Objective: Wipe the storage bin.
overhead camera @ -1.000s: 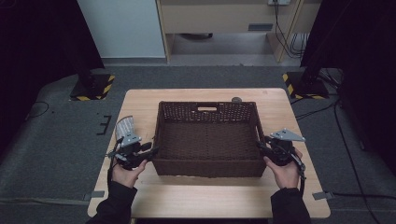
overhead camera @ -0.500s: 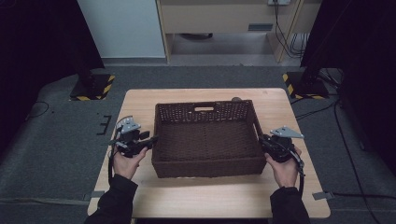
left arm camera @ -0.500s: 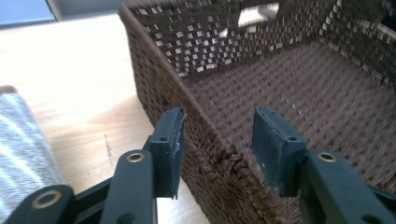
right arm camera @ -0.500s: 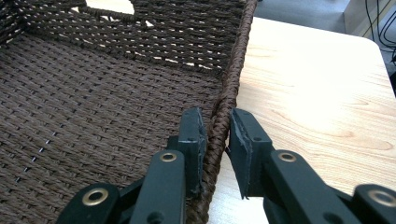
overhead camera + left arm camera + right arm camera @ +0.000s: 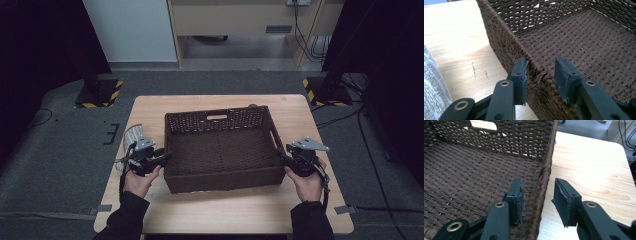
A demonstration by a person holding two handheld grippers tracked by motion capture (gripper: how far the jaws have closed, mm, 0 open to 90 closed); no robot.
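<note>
I have the brown wicker basket (image 5: 220, 147) mid-table, a gripper astride each side wall. The left gripper (image 5: 541, 75) has just been closing, one pad against the rim's outer face, the other clear inside. The right gripper (image 5: 537, 200) has just been opening and straddles its wall without pinching. A lift now could slip from both, I judge. A grey cloth roll (image 5: 131, 136) crowds the left; the table (image 5: 300, 112) lies bare to the right.
</note>
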